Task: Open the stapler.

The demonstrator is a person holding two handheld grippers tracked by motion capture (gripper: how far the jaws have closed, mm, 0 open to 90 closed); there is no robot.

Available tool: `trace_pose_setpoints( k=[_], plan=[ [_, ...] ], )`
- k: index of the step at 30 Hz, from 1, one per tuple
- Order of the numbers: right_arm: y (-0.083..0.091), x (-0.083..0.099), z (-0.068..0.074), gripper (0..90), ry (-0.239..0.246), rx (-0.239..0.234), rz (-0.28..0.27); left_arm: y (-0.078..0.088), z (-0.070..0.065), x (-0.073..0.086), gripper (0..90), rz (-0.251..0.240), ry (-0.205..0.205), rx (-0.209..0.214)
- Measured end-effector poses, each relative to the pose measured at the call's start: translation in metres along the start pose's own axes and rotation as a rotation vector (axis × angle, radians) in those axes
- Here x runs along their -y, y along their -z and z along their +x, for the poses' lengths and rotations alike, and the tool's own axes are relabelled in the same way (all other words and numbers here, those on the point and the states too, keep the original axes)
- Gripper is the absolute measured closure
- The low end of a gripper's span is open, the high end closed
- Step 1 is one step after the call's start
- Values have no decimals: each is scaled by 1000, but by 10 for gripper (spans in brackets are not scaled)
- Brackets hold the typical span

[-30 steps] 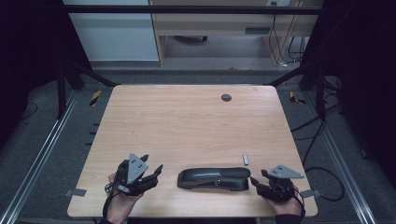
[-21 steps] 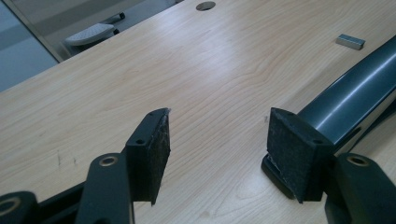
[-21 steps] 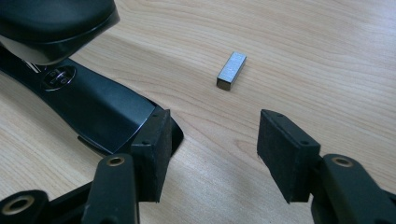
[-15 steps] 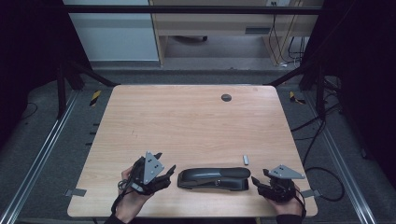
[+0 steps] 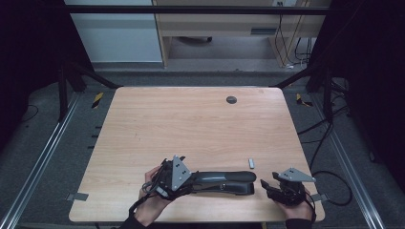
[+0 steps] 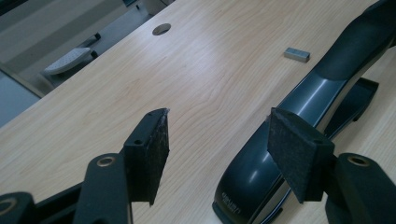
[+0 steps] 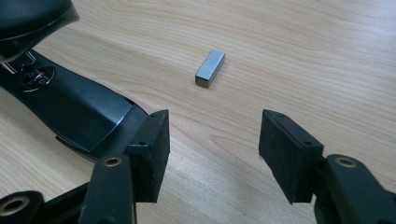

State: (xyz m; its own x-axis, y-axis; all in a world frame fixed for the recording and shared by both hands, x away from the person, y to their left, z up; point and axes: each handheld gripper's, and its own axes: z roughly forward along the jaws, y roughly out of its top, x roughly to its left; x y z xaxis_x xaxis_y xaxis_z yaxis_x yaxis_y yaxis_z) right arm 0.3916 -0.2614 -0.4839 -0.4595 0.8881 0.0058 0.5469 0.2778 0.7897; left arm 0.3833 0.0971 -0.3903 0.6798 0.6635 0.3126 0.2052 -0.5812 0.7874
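Left gripper [image 6: 212, 140], jaws apart, sits at the black stapler's [image 5: 224, 181] left end; right gripper [image 7: 212, 140] (also apart) faces the staple block [image 7: 210, 68] at lower right of the surface [image 5: 191, 124].

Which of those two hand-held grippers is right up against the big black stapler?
The left hand-held gripper: its open jaws sit at the stapler's near end. The right hand-held gripper, also open, rests just past the stapler's other end, near the small staple block.

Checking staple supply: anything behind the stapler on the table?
Just beyond the stapler, near its right end, a small block of staples lies on bare table, apart from it. The stapler's inside is covered.
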Motion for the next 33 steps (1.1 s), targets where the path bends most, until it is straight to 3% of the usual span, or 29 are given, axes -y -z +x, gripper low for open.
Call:
trace_pose_setpoints(
  k=[13,20,33],
  plan=[
    [0,0,-1,426,-8,2,7,-12,-22,-21,352,26,-85,28],
    [0,0,-2,400,-20,21,14,-19,-33,-27,353,39,-130,66],
    [0,1,-3,405,-17,17,14,-25,-51,-37,331,58,-221,53]
  ],
)
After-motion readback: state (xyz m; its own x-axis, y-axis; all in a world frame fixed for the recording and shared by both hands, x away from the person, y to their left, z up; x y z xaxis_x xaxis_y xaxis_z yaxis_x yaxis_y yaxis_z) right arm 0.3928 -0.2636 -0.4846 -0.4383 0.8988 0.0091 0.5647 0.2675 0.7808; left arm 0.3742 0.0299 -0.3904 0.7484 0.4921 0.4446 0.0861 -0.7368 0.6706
